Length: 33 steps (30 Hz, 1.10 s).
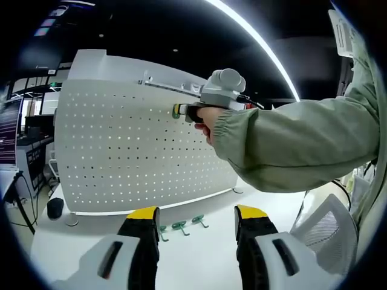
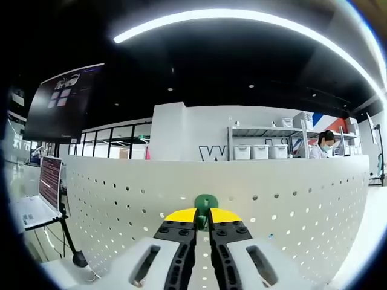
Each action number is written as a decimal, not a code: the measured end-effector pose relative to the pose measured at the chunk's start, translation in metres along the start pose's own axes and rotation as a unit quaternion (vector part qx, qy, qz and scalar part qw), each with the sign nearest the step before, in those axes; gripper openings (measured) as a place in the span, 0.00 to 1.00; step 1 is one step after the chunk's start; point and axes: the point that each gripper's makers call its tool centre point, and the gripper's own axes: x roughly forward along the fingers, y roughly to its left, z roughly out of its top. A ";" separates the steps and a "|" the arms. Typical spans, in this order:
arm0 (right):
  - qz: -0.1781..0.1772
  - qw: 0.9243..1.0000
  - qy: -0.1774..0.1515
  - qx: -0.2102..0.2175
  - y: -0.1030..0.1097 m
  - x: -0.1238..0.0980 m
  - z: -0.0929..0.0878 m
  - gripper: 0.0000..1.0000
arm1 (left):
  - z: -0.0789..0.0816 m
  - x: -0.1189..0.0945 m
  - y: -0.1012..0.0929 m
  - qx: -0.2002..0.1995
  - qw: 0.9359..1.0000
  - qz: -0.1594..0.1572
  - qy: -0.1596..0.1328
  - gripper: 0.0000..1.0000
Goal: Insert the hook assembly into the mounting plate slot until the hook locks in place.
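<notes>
Fingers (image 2: 181, 215) of right gripper (image 2: 203, 215) pinch green hook (image 2: 206, 202) against pegboard (image 2: 290, 205).

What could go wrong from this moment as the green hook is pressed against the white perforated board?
1. The right tongs pinch the green hook only by its edge, so it could slip or twist before locking into the board.
2. Three spare hooks lie on the table just ahead of the open left tongs, which could knock them away.

Left gripper view back from the pegboard (image 1: 139, 151), right gripper view close against it, both facing it
</notes>
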 end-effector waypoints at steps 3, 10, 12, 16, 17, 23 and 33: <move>0.001 1.000 0.001 -0.001 0.001 -0.001 0.000 0.05 | 0.000 -0.001 0.000 0.000 1.000 0.000 0.000 0.52; 0.000 1.000 0.002 -0.001 0.003 -0.003 -0.001 0.09 | 0.002 -0.003 0.000 0.000 1.000 0.002 -0.003 0.52; -0.002 1.000 0.005 -0.003 0.003 -0.004 -0.001 0.12 | 0.002 -0.003 0.001 -0.001 1.000 0.003 -0.003 0.52; -0.005 1.000 0.012 -0.001 0.001 -0.006 -0.004 0.15 | 0.002 -0.004 0.001 0.000 1.000 0.004 -0.004 0.52; -0.005 1.000 0.012 -0.001 0.001 -0.006 -0.004 0.15 | 0.003 -0.005 0.001 0.000 1.000 0.004 -0.005 0.52; -0.008 1.000 0.010 0.000 -0.001 -0.012 -0.002 0.17 | 0.004 -0.006 0.000 0.002 1.000 0.003 -0.006 0.52; -0.002 1.000 0.012 -0.001 -0.002 -0.024 -0.001 0.22 | 0.006 -0.007 -0.003 0.005 1.000 0.001 -0.009 0.51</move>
